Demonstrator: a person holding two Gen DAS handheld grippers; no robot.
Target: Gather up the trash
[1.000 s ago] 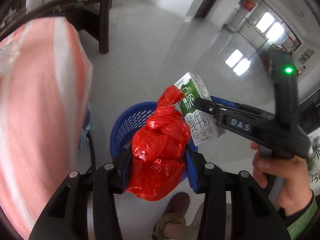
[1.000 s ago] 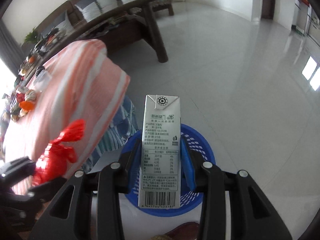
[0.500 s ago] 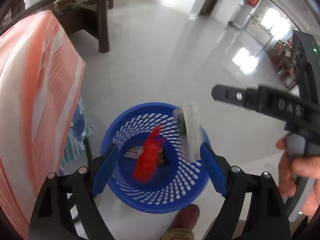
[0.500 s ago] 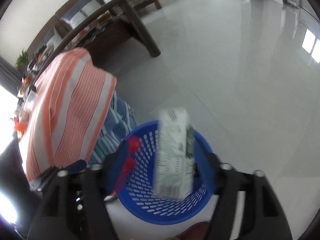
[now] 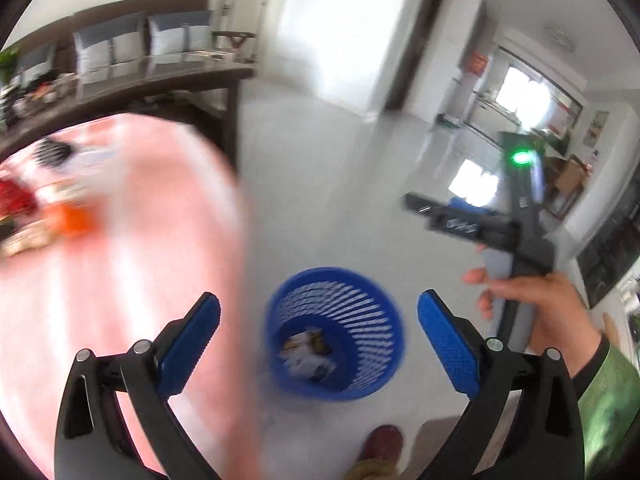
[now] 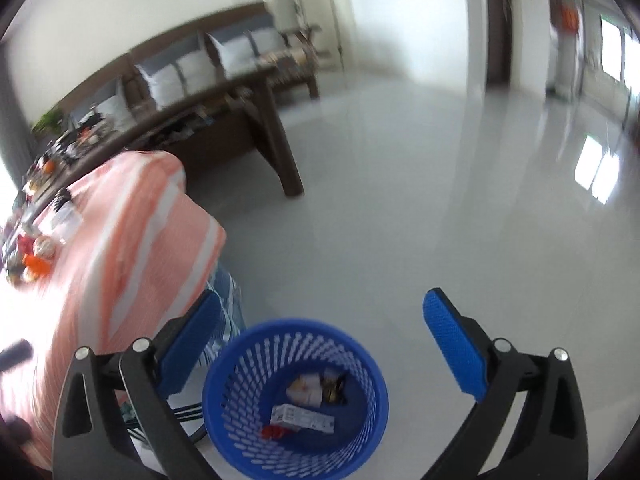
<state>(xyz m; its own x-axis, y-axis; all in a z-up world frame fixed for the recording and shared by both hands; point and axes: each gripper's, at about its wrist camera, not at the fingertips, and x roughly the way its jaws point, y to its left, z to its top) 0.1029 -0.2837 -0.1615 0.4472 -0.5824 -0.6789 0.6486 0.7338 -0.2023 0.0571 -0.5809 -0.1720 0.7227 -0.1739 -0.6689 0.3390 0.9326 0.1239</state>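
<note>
Fingers of both grippers wide, empty — milk carton (image 6: 303, 418) inside blue basket (image 6: 362, 342).

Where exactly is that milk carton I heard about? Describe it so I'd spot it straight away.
Start at the striped orange tablecloth; beside it on the floor stands a blue basket. The milk carton lies flat at the bottom: a long white box, unlike the crumpled red bag touching it.

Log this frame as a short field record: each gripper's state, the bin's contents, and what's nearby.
left gripper: open, holds nothing
right gripper: open, holds nothing
blue basket: on the floor, below both grippers
milk carton: lying inside basket
red bag: inside basket, mostly hidden
striped tablecloth: beside basket
view quality: left view motion-blurred
</note>
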